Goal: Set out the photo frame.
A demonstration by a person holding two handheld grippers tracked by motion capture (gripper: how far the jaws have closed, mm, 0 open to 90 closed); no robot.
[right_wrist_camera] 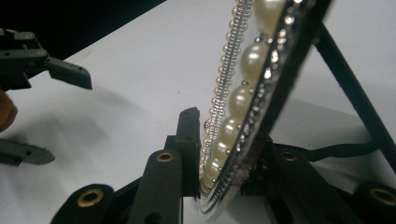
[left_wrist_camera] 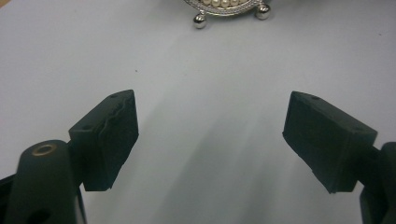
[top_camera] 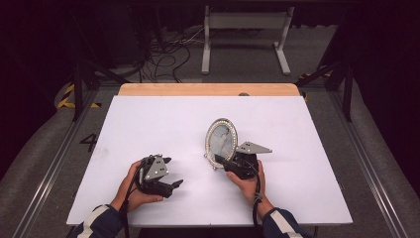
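An oval picture frame with a pearl rim stands upright on the white table top, right of centre. My right gripper is shut on the frame's lower rim. In the right gripper view the pearl rim sits pinched between the two jaws of the right gripper, and the frame's dark back strut slants down behind it. My left gripper lies low over the table to the left, open and holding nothing. From the left gripper the frame's ball feet are seen a short way ahead.
A wooden strip borders the table's far edge. Beyond it on the floor stand a white metal stand and loose cables. The open left gripper appears at the left of the right gripper view.
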